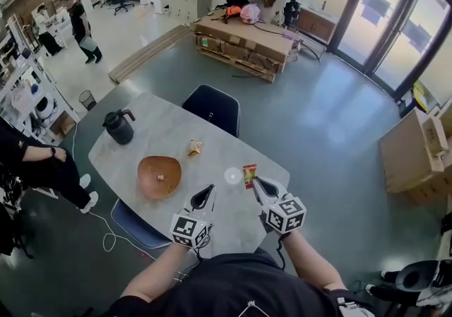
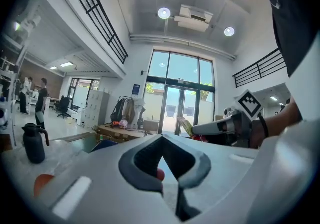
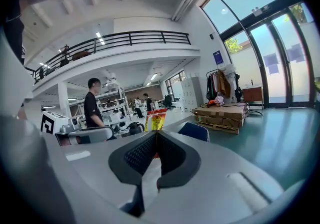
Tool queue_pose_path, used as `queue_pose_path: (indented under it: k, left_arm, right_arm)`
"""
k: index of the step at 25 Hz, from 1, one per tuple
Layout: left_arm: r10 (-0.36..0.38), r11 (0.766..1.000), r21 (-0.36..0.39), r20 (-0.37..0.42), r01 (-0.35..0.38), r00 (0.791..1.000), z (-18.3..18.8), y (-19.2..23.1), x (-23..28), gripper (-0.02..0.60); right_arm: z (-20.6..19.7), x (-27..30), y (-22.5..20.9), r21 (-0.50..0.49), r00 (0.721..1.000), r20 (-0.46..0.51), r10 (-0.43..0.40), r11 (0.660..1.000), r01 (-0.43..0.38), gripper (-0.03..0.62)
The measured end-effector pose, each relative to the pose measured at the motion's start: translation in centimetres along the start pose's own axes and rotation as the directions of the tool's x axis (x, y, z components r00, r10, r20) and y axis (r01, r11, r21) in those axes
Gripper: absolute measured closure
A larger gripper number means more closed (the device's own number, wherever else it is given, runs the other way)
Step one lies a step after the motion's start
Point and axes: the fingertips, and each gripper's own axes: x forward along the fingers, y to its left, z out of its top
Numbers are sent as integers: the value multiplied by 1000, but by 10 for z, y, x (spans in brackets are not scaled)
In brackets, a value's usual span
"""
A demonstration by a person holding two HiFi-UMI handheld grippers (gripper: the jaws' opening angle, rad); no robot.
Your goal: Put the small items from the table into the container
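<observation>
My right gripper [image 1: 256,181] hangs above the near right part of the grey table [image 1: 164,130], shut on a red-and-yellow packet [image 1: 249,175]. In the right gripper view the packet [image 3: 155,118] sticks up from the closed tips [image 3: 156,133]. My left gripper [image 1: 210,188] hovers beside it, tips together [image 2: 161,141] and pointing level; a small red spot shows in the gap behind them, and I cannot tell what it is. A brown bowl [image 1: 159,176] with one small item in it lies left of both grippers. A crumpled snack packet [image 1: 195,147] and a small white round thing [image 1: 233,176] lie on the table.
A black kettle [image 1: 119,126] stands at the table's far left. A dark chair [image 1: 212,107] is at the far side, a blue chair [image 1: 138,227] at the near left. A seated person [image 1: 42,167] is left of the table. Pallets with boxes [image 1: 244,44] lie beyond.
</observation>
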Motion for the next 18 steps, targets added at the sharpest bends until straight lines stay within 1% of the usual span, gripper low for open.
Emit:
queue_pose_path:
  k: [4, 8, 14, 18]
  left_arm:
    - [53, 999, -4, -22, -53, 998, -9, 12, -9, 578]
    - [79, 997, -15, -13, -79, 997, -9, 20, -18, 578]
    - [106, 994, -41, 2, -106, 994, -8, 27, -32, 578]
    - [164, 985, -53, 8, -163, 986, -17, 35, -46, 578]
  right_arm:
    - [-2, -1, 7, -17, 1000, -10, -6, 1000, 6, 565]
    - [-2, 2, 15, -33, 1000, -22, 3, 999, -3, 565]
    - [-6, 15, 36, -41, 997, -62, 55, 998, -57, 565]
    - [-18, 39, 52, -56, 986, -116, 116, 991, -123, 565]
